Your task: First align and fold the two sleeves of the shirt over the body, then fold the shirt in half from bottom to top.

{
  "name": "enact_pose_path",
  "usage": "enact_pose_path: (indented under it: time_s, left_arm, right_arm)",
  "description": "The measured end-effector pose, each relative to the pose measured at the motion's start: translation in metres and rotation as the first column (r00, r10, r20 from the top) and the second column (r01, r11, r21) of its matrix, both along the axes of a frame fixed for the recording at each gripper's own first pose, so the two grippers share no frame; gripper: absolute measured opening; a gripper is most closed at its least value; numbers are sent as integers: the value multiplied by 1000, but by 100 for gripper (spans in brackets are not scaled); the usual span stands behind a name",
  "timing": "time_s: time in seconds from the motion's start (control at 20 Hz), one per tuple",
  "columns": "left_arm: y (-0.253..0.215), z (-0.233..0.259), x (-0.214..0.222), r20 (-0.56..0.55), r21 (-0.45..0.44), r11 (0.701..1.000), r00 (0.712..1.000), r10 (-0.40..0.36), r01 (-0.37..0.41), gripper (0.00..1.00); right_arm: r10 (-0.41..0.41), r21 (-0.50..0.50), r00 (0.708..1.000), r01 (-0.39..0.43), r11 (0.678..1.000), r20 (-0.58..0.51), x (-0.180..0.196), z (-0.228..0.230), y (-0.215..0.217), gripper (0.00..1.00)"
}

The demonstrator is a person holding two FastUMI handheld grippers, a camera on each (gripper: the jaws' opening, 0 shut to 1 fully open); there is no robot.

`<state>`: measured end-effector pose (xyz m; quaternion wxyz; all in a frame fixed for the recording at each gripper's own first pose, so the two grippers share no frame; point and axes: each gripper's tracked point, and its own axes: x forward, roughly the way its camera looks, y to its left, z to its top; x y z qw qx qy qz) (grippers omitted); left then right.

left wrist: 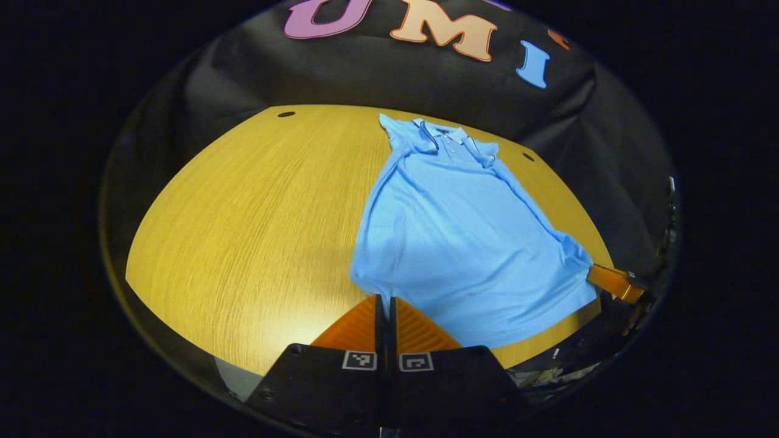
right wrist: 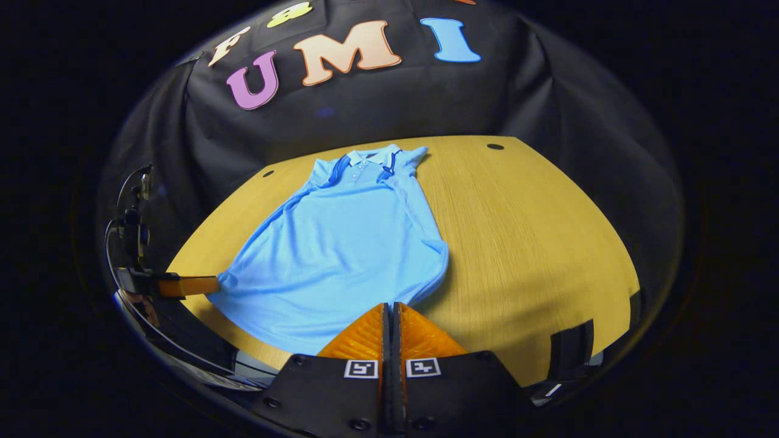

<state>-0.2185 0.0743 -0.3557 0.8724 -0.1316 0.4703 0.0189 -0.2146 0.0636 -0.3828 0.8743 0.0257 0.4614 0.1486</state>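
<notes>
A light blue polo shirt (left wrist: 462,237) is laid flat on the wooden desk (left wrist: 243,213), its long axis running from the near edge to the far edge, with the collar (left wrist: 447,135) pointed at the far edge beside the black cloth wall and the hem lying along the near edge. Both sleeves are seen folded in over the body, so the shirt is narrowed to a long strip that widens toward the hem. In the left gripper view the left claw (left wrist: 384,304) is clenched, its fingers pressed together with no gap, right at the hem's corner on that side; whether cloth is pinched between them cannot be told. In the right gripper view the right claw (right wrist: 391,311) is likewise clenched at the other hem corner, and a grip on the cloth cannot be confirmed there either. The other claw is seen in each view at the opposite hem corner, where the cloth is gathered toward its tip. Wide bare wood is left on both sides of the shirt, out to the desk's side edges, and a dark round hole (right wrist: 495,146) is set near each far corner.
</notes>
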Motion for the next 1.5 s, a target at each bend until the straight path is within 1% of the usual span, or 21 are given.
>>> enact_pose_path:
  time_s: [0.1,0.2,0.3,0.45,0.7,0.75,0.8,0.85,0.95,1.15,1.35,1.5]
  left_arm:
    - [0,15,22,33,-12,1000,999,-3,3,1]
    - [6,27,45,63,-18,1000,998,-1,3,0]
    - [7,33,68,74,-39,999,997,-5,8,0]
    - [20,36,110,97,-28,999,995,-15,18,0]
    - [32,30,177,109,-54,999,994,4,2,0]
    - [33,30,189,114,-59,998,993,-1,7,0]
    - [34,30,200,122,-60,998,992,-11,18,0]
    - [38,29,212,128,-53,998,992,-21,28,1]
    - [44,27,238,137,-44,998,990,-39,46,0]
    - [56,26,293,172,-49,996,983,-63,72,0]
    - [70,10,339,195,-35,995,977,-80,89,0]
    - [79,-3,375,213,-21,996,974,-83,90,0]
  right_arm:
    - [-26,47,1000,25,999,10,21,11,14,3]
    - [-28,54,999,26,998,33,45,15,24,2]
    - [-48,70,997,43,997,62,73,22,32,2]
    - [-62,46,994,58,997,85,113,22,40,2]
    - [-77,31,986,73,997,148,184,29,52,2]
    - [-87,34,985,83,996,151,197,28,56,0]
    - [-98,37,983,93,995,155,210,27,59,2]
    - [-106,38,982,101,994,159,221,23,62,2]
    - [-120,33,977,117,993,174,246,19,67,2]
    - [-146,21,969,145,989,201,295,11,79,2]
    - [-174,11,959,177,984,225,343,-2,87,2]
    - [-199,10,953,202,979,229,377,-20,93,2]
